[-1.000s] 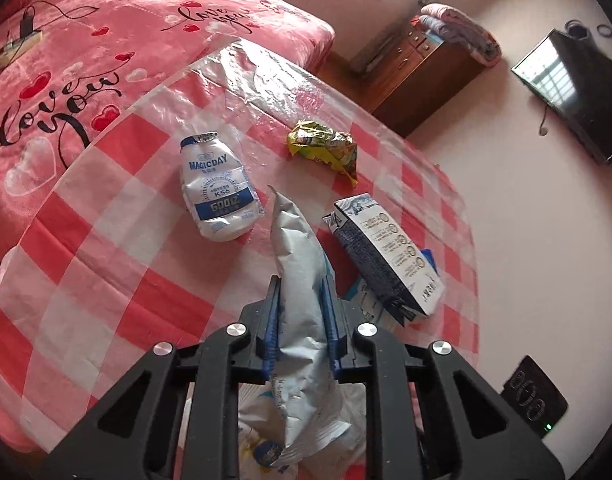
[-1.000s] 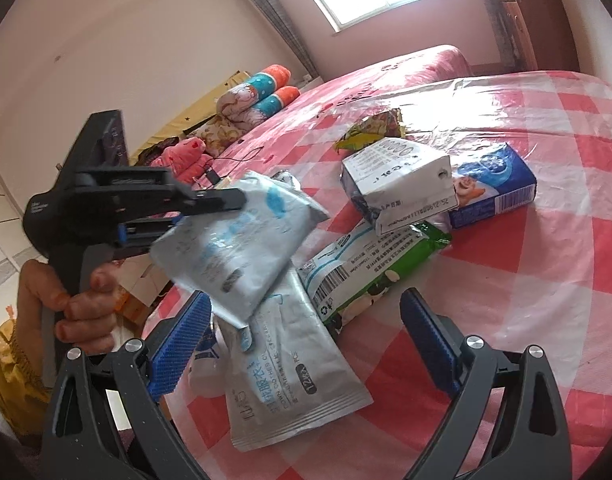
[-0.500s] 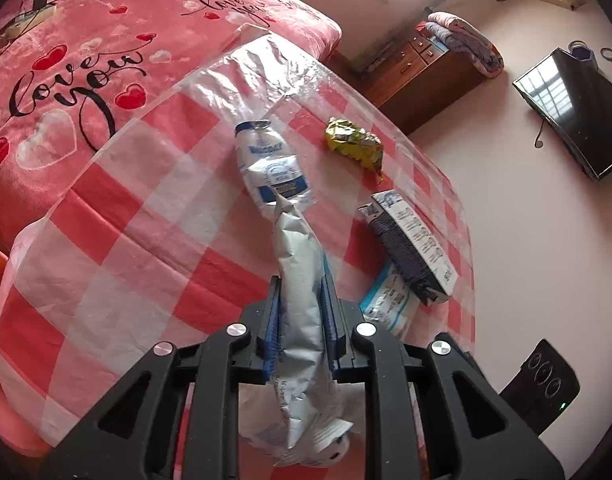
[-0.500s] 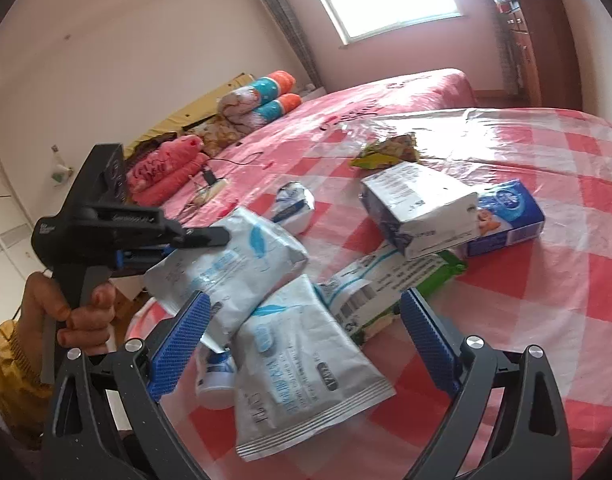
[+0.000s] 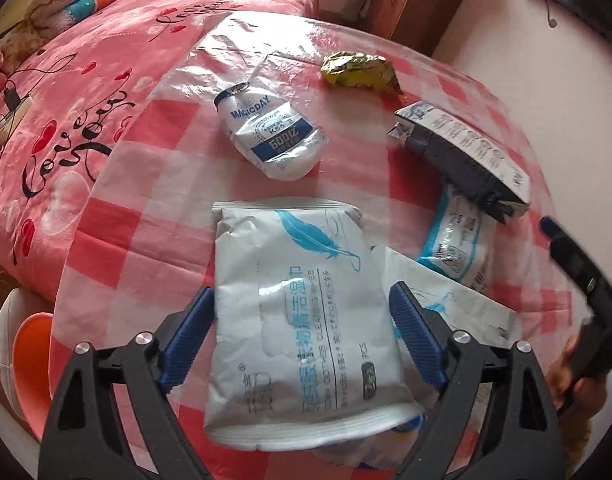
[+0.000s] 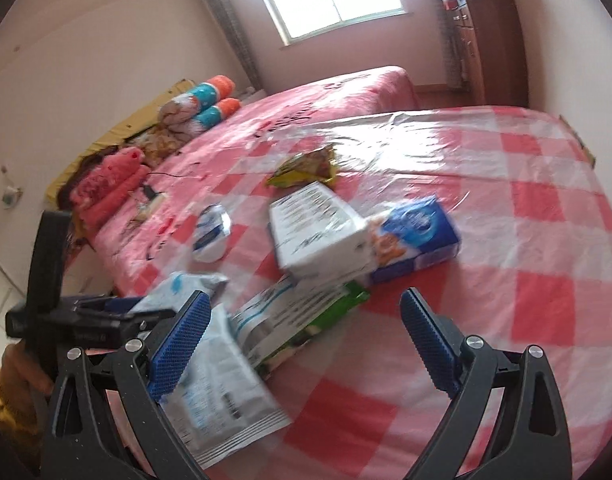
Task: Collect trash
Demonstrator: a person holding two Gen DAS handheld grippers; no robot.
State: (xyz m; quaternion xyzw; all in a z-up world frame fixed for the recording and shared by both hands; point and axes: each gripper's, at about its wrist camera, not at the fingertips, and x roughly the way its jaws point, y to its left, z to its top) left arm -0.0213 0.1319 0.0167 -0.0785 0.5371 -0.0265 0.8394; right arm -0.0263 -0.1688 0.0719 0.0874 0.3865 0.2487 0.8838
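1. Left gripper (image 5: 300, 330): jaws opening, blue pads stand wide on either side of the white wipes pack (image 5: 302, 320). Pads don't look pressed on it, so it reads as a release, not a grip.
2. The wipes pack lies flat at 6 o'clock on the checkered tablecloth (image 5: 138, 248), partly over a second white pack (image 5: 457, 304) at about 4 o'clock from it.
3. Other trash in the left wrist view: squashed white bottle (image 5: 270, 136) at 12 o'clock from the wipes pack, apart from it; yellow-green wrapper (image 5: 357, 70) further out at 1 o'clock; dark-sided carton (image 5: 461, 160) at 2 o'clock, lying on a blue-white pack (image 5: 453, 244).
4. Right gripper (image 6: 306, 344): jaws wide apart, nothing between the pads. It hovers over the pile edge; green-edged pack (image 6: 302, 316) just ahead at 12 o'clock, blue box (image 6: 417, 236) beyond at 1 o'clock, touching the white carton (image 6: 317, 228).
5. Step, as a judgement: gathering the trash into one heap near the table edge; this pack is just being dropped on the heap.
6. Next move likely calls for the left gripper to lift clear and go for the bottle, which is rounded and may slip, so a grip across the body suits. No bin visible; cannot tell the final destination.
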